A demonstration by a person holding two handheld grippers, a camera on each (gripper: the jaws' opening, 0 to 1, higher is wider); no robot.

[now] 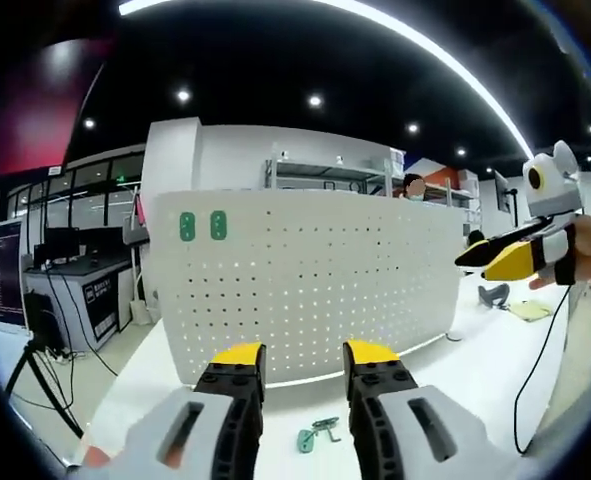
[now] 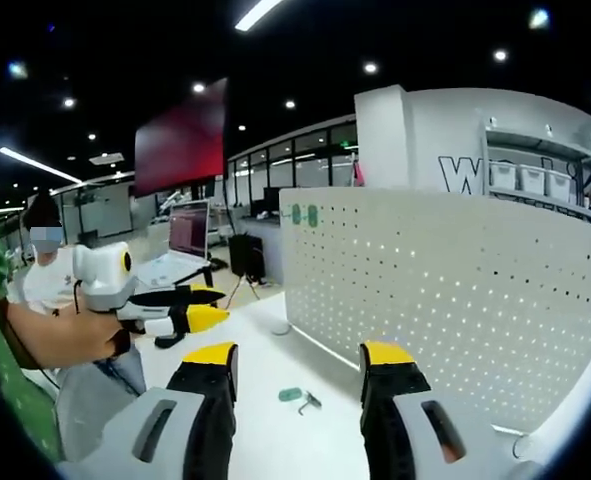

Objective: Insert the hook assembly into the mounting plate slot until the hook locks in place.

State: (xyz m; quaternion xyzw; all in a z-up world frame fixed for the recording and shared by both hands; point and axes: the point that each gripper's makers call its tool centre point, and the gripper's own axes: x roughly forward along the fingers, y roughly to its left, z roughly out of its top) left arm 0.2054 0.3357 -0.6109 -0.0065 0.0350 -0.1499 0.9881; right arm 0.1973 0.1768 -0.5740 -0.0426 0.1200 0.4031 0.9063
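Both grippers are hovering above the white table (image 1: 475, 390) in front of the upright perforated mounting plate (image 1: 305, 285), the left gripper (image 1: 300, 362) with its yellow-tipped jaws standing apart and holding nothing, the right gripper (image 2: 300, 362) likewise spread and empty. The green hook assembly (image 1: 318, 433) is lying flat on the table just before the plate's foot, untouched and near the left jaws' tips. Two green tags (image 1: 202, 226) are sitting at the plate's upper corner.
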